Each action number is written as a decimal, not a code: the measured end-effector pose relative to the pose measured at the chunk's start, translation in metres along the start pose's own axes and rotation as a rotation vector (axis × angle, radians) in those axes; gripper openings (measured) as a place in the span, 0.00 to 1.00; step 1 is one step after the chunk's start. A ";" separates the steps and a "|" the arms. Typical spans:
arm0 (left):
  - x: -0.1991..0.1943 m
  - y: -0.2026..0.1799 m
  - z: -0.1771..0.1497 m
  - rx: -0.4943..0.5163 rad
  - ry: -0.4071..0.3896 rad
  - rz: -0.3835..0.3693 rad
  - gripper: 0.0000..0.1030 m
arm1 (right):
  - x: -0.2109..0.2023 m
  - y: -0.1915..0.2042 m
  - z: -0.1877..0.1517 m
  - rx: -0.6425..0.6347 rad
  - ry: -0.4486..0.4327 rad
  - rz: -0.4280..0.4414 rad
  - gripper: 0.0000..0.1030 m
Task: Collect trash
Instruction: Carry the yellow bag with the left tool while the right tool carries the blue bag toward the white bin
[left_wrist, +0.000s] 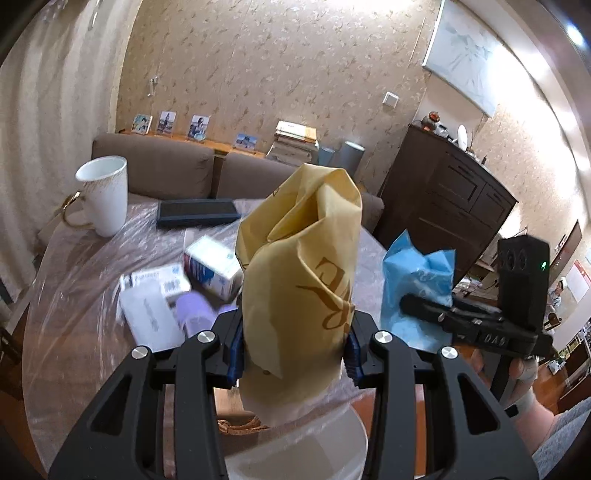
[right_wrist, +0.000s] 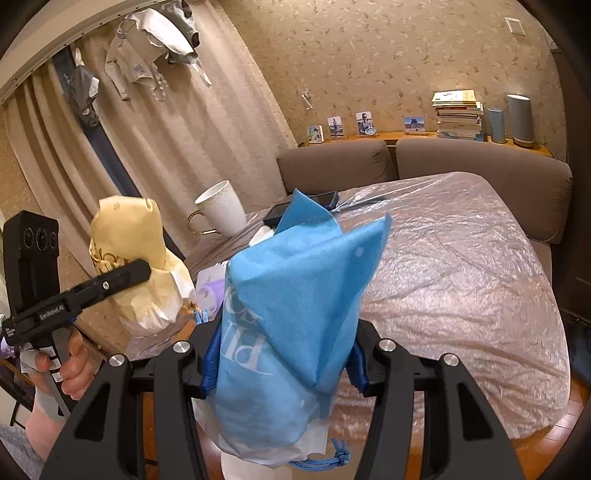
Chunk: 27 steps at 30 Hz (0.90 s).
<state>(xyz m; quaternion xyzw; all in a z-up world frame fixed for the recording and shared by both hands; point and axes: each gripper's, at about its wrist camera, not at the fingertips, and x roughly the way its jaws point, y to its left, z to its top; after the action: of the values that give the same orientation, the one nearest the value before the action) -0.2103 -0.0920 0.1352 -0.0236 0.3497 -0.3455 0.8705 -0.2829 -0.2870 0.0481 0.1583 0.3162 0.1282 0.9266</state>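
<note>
Room as I saw it: patterned beige wallpaper (left_wrist: 280, 59); brown sofa (right_wrist: 480, 166) against the wall, with a wooden ledge (right_wrist: 406, 136) behind it carrying photo frames (right_wrist: 365, 123) and stacked books (right_wrist: 458, 116). Pleated curtains (right_wrist: 177, 147) hung left; a dark wooden cabinet (left_wrist: 443, 206) stood right, below a framed picture (left_wrist: 465, 55).

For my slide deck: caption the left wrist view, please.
Left tool grips a crumpled yellow bag; right tool holds a blue bag above the plastic-covered table.

mug (left_wrist: 105, 194) on table (left_wrist: 92, 280), sofa (left_wrist: 155, 166) behind
</note>
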 end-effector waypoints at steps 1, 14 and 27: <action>-0.002 0.001 -0.003 -0.001 0.008 0.006 0.42 | -0.003 0.002 -0.004 -0.006 0.005 -0.003 0.51; -0.021 -0.004 -0.061 -0.041 0.118 0.058 0.42 | -0.019 0.013 -0.044 -0.053 0.099 -0.015 0.51; -0.007 -0.017 -0.113 -0.025 0.258 0.041 0.42 | -0.008 0.025 -0.090 -0.091 0.231 -0.038 0.51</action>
<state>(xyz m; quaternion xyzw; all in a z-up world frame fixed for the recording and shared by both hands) -0.2944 -0.0782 0.0585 0.0173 0.4636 -0.3234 0.8247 -0.3490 -0.2479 -0.0058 0.0943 0.4176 0.1425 0.8924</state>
